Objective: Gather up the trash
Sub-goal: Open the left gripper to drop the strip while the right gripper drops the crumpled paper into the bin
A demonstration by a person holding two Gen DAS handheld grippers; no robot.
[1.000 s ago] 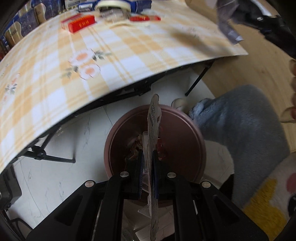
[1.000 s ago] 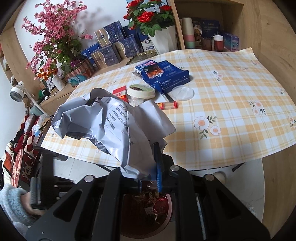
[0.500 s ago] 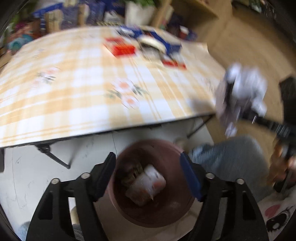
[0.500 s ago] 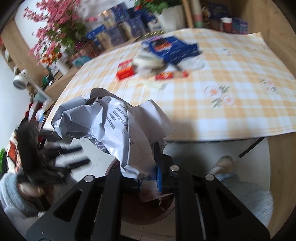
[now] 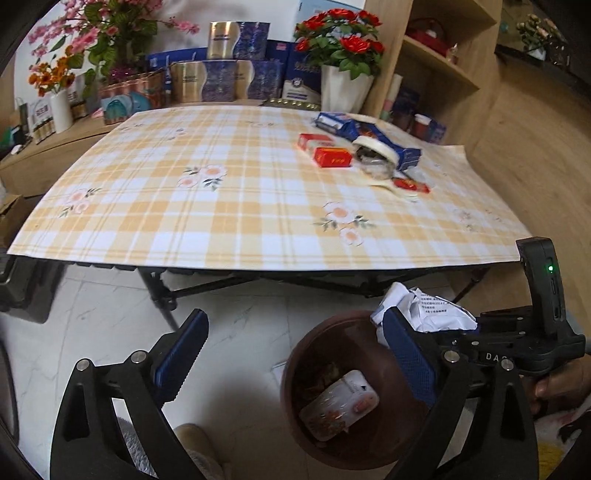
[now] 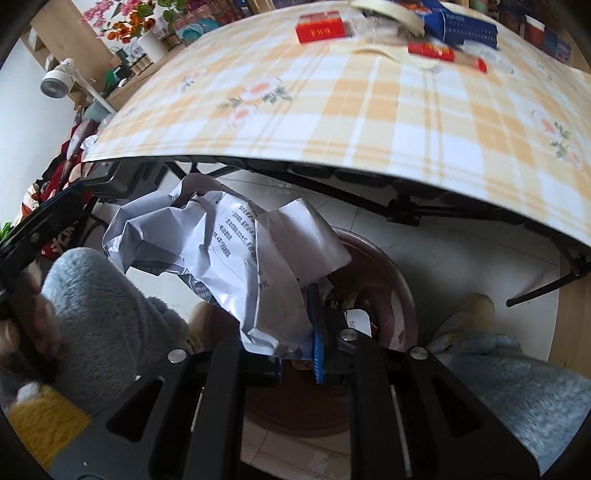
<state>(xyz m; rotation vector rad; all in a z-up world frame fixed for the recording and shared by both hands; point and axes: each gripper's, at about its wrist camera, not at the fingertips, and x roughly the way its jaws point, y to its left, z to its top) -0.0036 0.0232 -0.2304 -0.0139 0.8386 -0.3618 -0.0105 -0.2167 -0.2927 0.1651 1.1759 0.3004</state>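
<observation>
My table (image 5: 240, 206) w/ orange plaid cloth carries red boxes (image 5: 325, 151), a blue box (image 5: 369, 134) & a tape roll (image 5: 375, 149). White marble floor (image 5: 110, 325) below holds the brown bin (image 5: 295, 369).

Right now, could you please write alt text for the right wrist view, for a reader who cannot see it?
The right hand-held gripper is shut on a crumpled grey mailer bag, holding it above a brown bin on the floor that already has trash in it. Behind runs the edge of a table with a yellow checked cloth, with red packets at its far side.
</observation>
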